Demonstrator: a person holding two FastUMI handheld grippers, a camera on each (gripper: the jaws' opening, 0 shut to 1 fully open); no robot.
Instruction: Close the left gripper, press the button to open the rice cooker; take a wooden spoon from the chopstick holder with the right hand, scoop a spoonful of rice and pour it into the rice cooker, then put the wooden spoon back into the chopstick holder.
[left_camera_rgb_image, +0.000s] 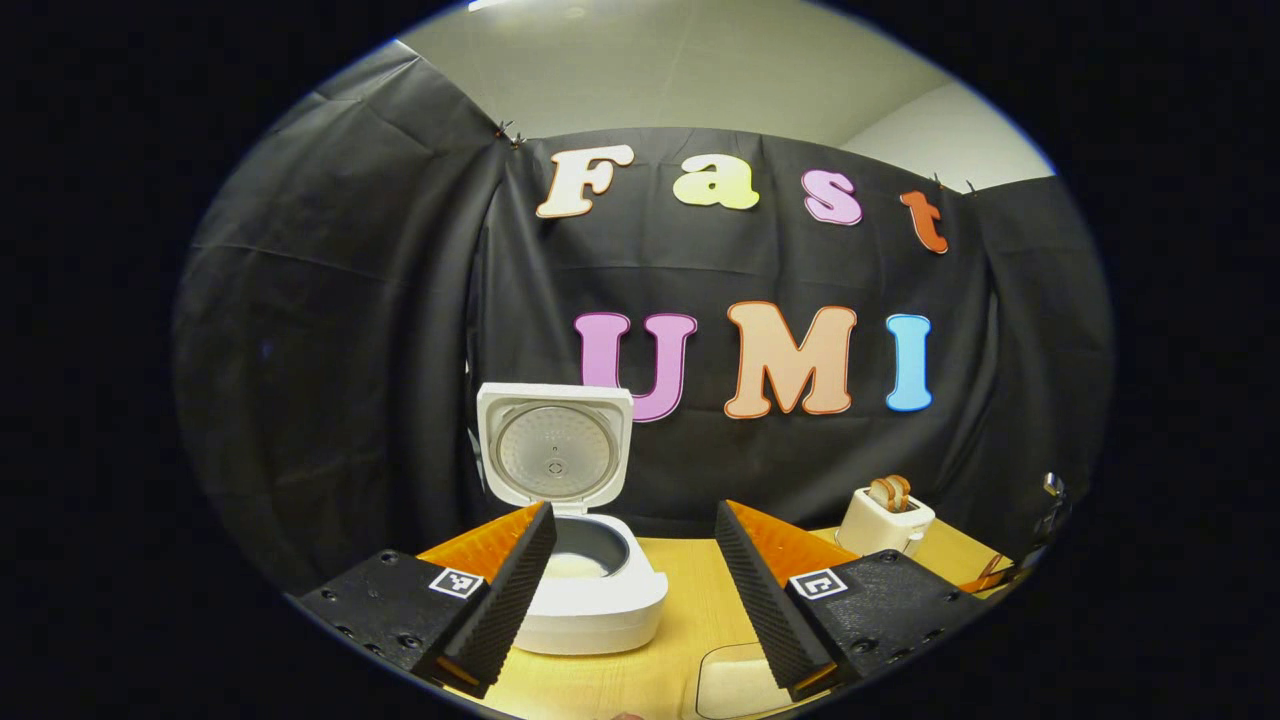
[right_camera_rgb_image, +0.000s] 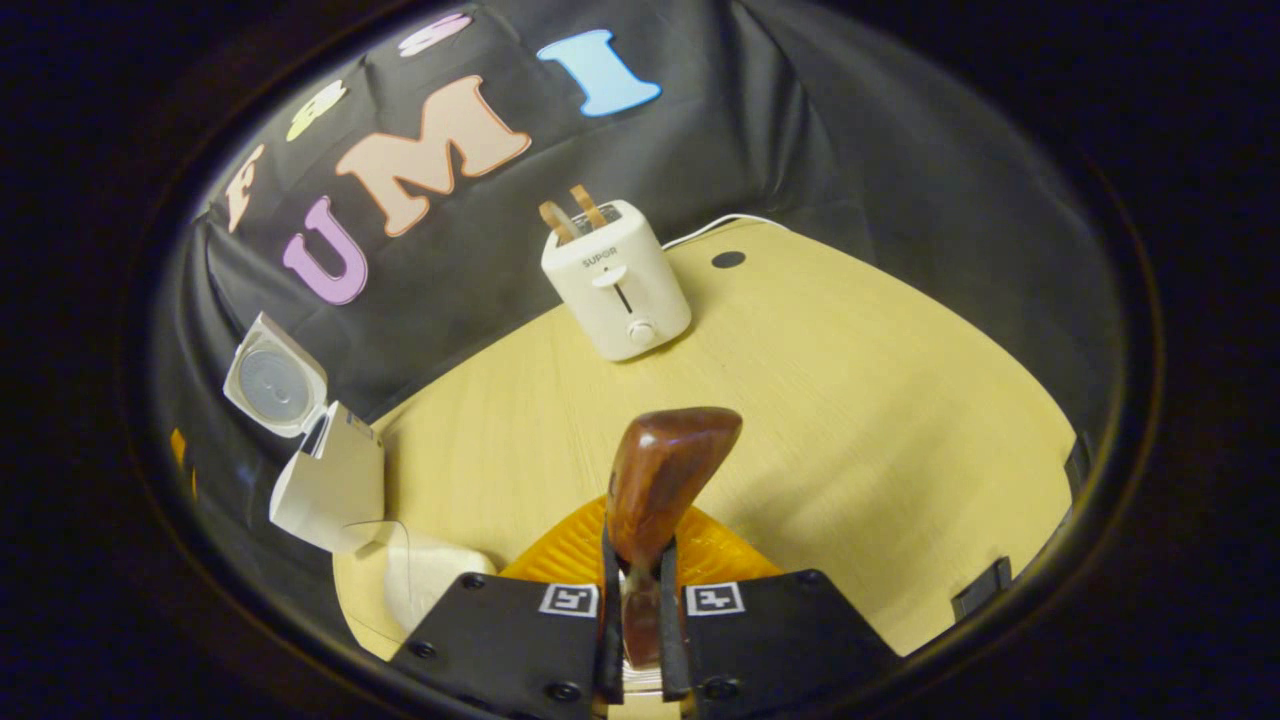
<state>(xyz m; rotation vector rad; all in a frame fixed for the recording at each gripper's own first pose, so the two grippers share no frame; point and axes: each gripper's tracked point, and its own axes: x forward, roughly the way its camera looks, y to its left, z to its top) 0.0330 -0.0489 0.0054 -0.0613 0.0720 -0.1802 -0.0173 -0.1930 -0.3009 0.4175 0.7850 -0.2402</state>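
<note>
Now: rice cooker (left_camera_rgb_image: 590, 560) lid is up, wooden spoon (right_camera_rgb_image: 660, 480) is held.
L hand-held gripper (left_camera_rgb_image: 630, 590) fingers are spread apart, nothing between them; cooker is seen just past them on the wood surface (left_camera_rgb_image: 690, 600), w/ white rice in the pot. R hand-held gripper (right_camera_rgb_image: 640, 620) is clamped on the spoon, bowl end sticking out in front. A toaster (right_camera_rgb_image: 617, 280) w/ bread is seen farther back.

white rice cooker (left_camera_rgb_image: 590, 590) with raised lid: on pale wooden table (left_camera_rgb_image: 690, 600), left | cream two-slot toaster (left_camera_rgb_image: 884, 522): on table, right, near black cloth wall (left_camera_rgb_image: 380, 330) behind both
</note>
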